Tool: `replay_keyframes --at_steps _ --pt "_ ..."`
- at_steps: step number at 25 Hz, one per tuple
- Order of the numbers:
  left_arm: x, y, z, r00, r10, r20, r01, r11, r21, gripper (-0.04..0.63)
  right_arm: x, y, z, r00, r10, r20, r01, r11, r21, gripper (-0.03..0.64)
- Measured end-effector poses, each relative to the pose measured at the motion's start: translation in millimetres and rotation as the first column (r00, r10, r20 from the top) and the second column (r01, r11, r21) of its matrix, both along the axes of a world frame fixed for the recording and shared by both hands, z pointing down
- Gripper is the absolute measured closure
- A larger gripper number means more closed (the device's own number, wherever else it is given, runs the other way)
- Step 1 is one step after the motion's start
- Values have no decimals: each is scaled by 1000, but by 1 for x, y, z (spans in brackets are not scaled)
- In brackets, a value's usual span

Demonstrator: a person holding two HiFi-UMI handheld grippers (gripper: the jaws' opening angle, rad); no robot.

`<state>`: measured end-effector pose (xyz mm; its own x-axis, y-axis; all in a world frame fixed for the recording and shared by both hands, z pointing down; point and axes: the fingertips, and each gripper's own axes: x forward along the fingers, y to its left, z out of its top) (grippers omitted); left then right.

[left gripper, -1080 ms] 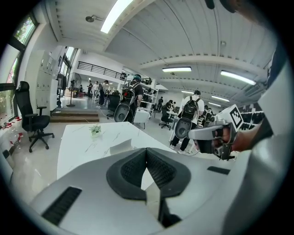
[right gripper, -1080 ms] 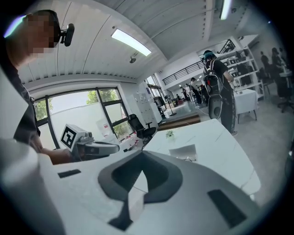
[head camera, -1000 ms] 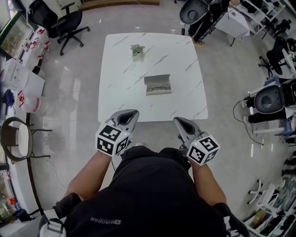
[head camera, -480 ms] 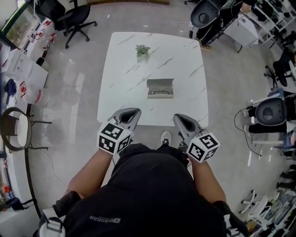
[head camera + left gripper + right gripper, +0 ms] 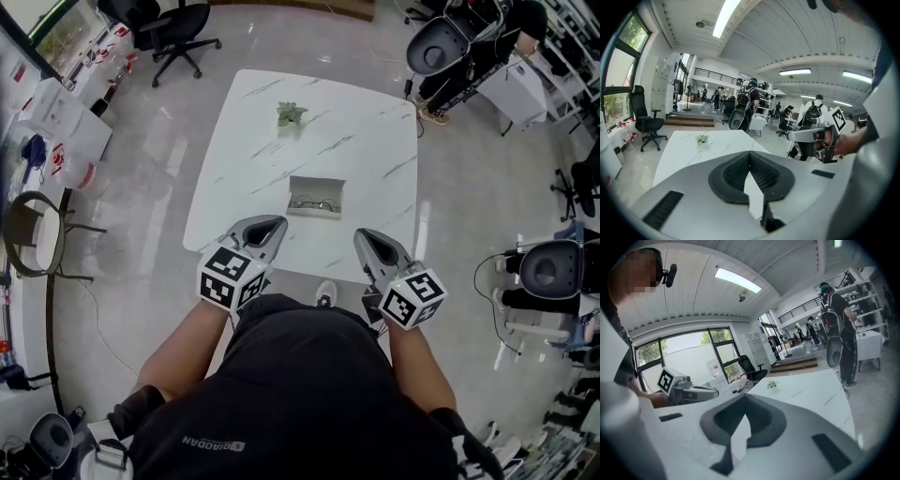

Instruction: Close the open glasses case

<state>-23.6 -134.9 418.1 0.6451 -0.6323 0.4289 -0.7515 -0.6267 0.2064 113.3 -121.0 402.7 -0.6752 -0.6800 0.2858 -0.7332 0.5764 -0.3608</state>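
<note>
The glasses case (image 5: 316, 198) is lying open on the white marbled counter (image 5: 253, 141), toward the near edge and roughly midway across. Its lid is standing up along the far side, and a pair of glasses (image 5: 314, 202) is resting inside. A small potted plant (image 5: 291, 114) is sitting toward the far end of the counter, well apart from the case.

The person is holding both tools over the near edge, pointing toward the far side. The left tool (image 5: 267, 225) is hovering near-left of the case and the right tool (image 5: 366, 236) near-right of it, neither touching it. In their own views both tools are showing the same thing: jaws drawn together, tips meeting, gripping nothing, with only the bare counter showing beyond them.
</note>
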Motion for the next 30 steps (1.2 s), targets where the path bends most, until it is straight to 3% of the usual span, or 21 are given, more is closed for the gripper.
replay_keyframes --at_steps 7,14,30 --pt "36 -25 -3 997 -63 40 62 998 22 594 47 -27 7 998 -57 8 57 998 -2 617" --pt "39 -37 -3 988 -136 72 133 990 34 594 67 -49 18 995 -100 -16 100 995 -1 617" --pt "7 -55 2 996 39 79 -42 998 39 594 17 -60 7 998 44 -52 -42 998 49 617"
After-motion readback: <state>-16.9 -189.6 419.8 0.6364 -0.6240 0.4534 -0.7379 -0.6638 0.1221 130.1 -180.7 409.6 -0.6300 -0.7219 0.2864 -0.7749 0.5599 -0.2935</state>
